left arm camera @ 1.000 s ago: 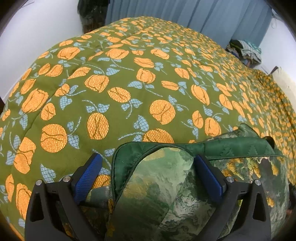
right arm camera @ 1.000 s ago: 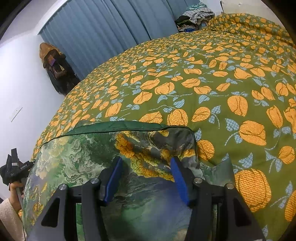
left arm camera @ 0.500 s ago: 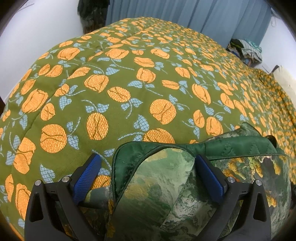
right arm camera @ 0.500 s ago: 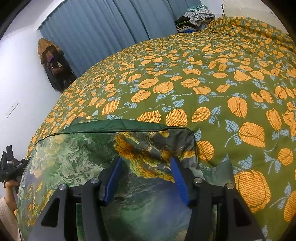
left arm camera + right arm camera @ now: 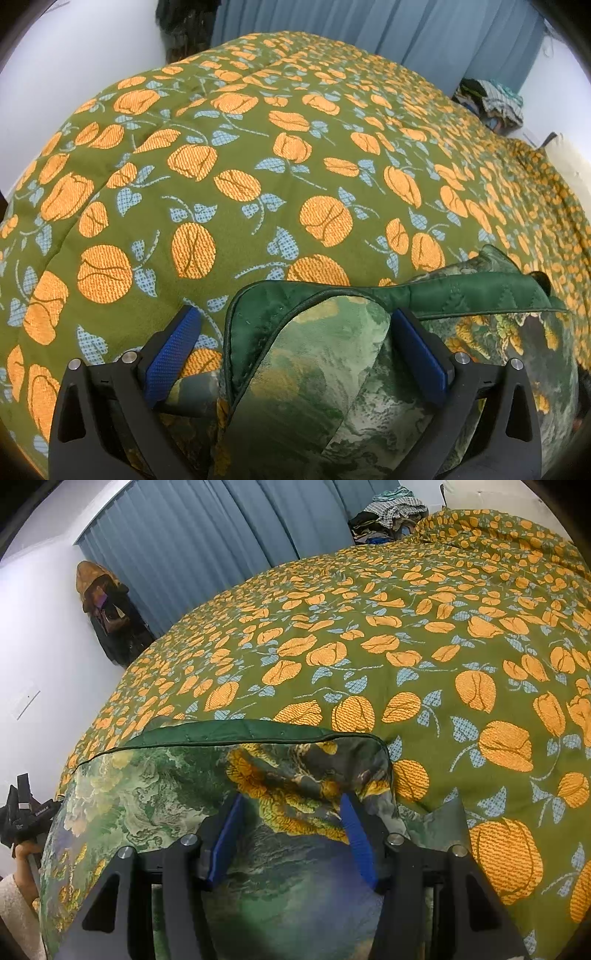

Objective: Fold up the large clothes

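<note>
The green printed garment (image 5: 155,797) lay at the bed's (image 5: 424,635) near edge. Both grippers, left (image 5: 295,343) and right (image 5: 291,827), stood open astride bunched cloth; closing might catch only one layer, which could slip.

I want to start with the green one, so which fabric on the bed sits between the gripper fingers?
The green printed garment with the dark green trim, nearest both cameras. The bedspread beneath carries orange flowers; the clothes pile lies far off by the curtain.

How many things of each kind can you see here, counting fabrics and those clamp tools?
Grippers: 2 (left gripper, right gripper)
Green printed garment: 1
Orange-flowered bedspread: 1
Blue curtain: 1
Clothes pile: 1
Hanging coats: 1 bunch
Total: 7
</note>
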The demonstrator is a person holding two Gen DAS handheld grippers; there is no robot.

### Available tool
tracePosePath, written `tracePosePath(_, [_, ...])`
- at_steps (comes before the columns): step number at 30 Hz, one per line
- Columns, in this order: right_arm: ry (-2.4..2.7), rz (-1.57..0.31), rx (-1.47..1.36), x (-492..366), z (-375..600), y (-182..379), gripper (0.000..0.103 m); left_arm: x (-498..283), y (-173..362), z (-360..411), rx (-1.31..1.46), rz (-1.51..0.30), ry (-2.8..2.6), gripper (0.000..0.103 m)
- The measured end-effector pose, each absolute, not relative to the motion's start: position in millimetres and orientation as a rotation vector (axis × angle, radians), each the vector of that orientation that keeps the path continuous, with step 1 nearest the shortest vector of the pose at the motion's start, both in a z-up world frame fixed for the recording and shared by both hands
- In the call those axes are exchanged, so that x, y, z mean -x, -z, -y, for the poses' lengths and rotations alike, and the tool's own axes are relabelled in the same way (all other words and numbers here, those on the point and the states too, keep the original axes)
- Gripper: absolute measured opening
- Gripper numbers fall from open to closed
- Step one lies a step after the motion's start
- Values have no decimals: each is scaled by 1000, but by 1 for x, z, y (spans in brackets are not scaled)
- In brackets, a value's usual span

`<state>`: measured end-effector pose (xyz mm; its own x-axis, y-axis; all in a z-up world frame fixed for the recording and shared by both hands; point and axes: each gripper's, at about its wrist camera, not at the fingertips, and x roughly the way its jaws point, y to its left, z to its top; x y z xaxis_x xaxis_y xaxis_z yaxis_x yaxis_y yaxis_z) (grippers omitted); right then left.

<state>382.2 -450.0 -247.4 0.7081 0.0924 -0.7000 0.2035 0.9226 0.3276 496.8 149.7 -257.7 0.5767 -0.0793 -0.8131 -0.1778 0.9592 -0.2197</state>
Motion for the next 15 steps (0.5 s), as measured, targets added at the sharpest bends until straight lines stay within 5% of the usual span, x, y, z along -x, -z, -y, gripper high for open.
tracePosePath(9, [55, -781, -414, -381, 453, 247, 55, -503, 250, -147, 274, -1027, -76, 103])
tracePosePath(15, [63, -819, -407, -385, 453, 244, 55, -474, 190, -152, 292, -936, -96, 101])
